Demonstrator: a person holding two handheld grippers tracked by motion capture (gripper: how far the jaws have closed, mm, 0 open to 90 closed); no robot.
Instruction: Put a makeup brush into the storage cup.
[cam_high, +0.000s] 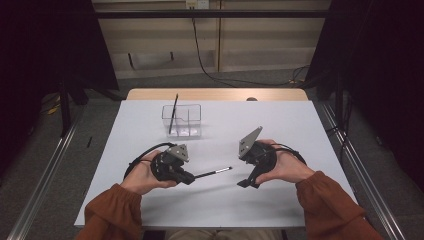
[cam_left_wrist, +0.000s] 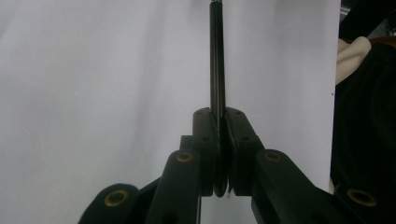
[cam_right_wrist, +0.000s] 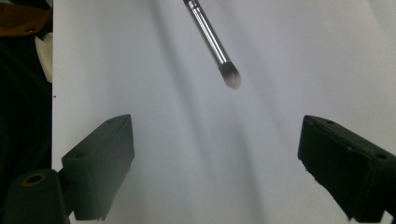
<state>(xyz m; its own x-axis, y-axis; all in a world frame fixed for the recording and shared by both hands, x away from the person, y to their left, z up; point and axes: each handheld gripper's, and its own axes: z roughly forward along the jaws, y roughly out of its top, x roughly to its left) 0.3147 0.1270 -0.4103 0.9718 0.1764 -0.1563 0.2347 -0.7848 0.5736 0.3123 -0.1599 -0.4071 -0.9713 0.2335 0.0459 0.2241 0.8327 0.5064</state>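
Note:
My left gripper (cam_high: 187, 176) is shut on the black handle of a small makeup brush (cam_high: 214, 172), which sticks out to the right above the white table (cam_high: 150, 200). In the left gripper view the brush handle (cam_left_wrist: 216, 60) runs straight up from between the closed jaws (cam_left_wrist: 221, 121). My right gripper (cam_high: 248, 183) hovers to the right of the brush tip, open, with nothing between its jaws. The right gripper view has the brush's silver ferrule and grey bristles (cam_right_wrist: 229, 77) coming in from the top, apart from both wide-spread fingers (cam_right_wrist: 100, 163).
A clear plastic divided organiser (cam_high: 182, 120) stands at the back middle-left of the table with another dark brush (cam_high: 173, 114) leaning upright in it. Behind the white sheet runs a wooden table edge (cam_high: 215, 94). Metal rails flank the table.

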